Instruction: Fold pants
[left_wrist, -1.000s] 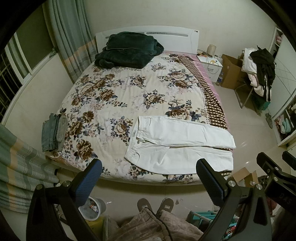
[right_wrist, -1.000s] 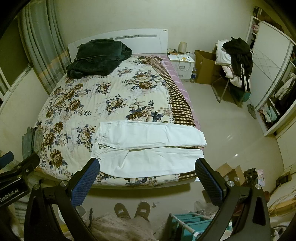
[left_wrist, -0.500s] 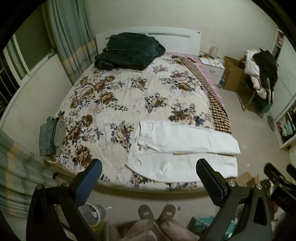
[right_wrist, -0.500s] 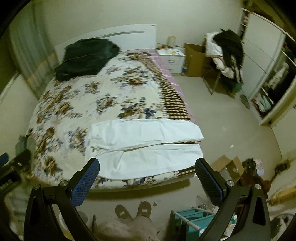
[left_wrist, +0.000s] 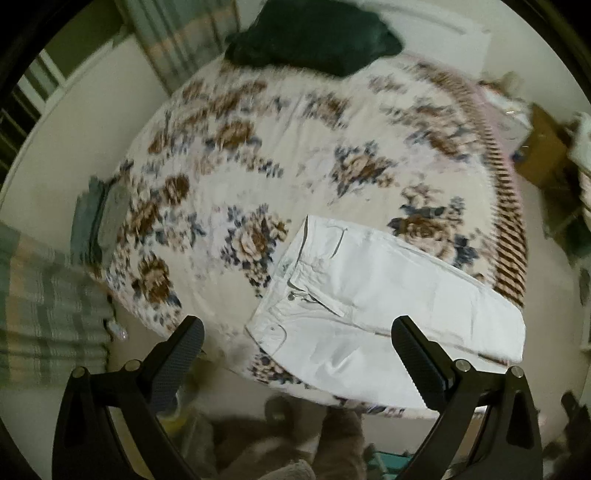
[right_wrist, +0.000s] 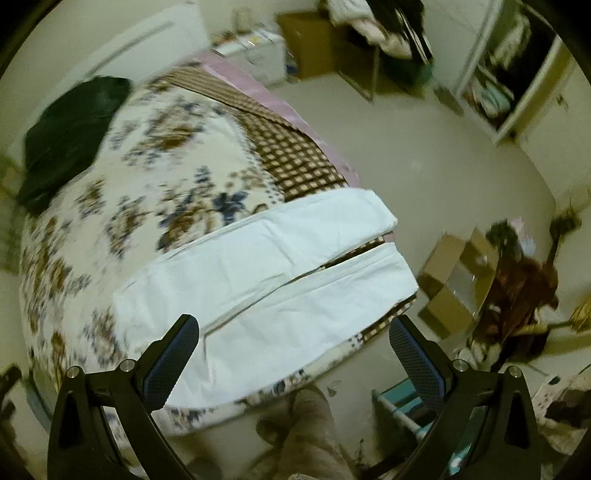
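White pants lie flat and spread out near the foot edge of the floral bed, waist to the left, legs to the right. In the right wrist view the two legs lie side by side with a narrow gap between them. My left gripper is open and empty, above the bed's near edge by the waist. My right gripper is open and empty, above the near edge by the leg ends.
A dark green blanket lies at the headboard. Folded grey-green clothes sit at the bed's left edge. Cardboard boxes, a teal rack and clutter stand on the floor right of the bed. The person's feet are at the bed's foot.
Both grippers have moved closer to the bed and tilted; the left swung toward the waist, the right toward the leg ends. The pants have not moved. Both views are motion-blurred.
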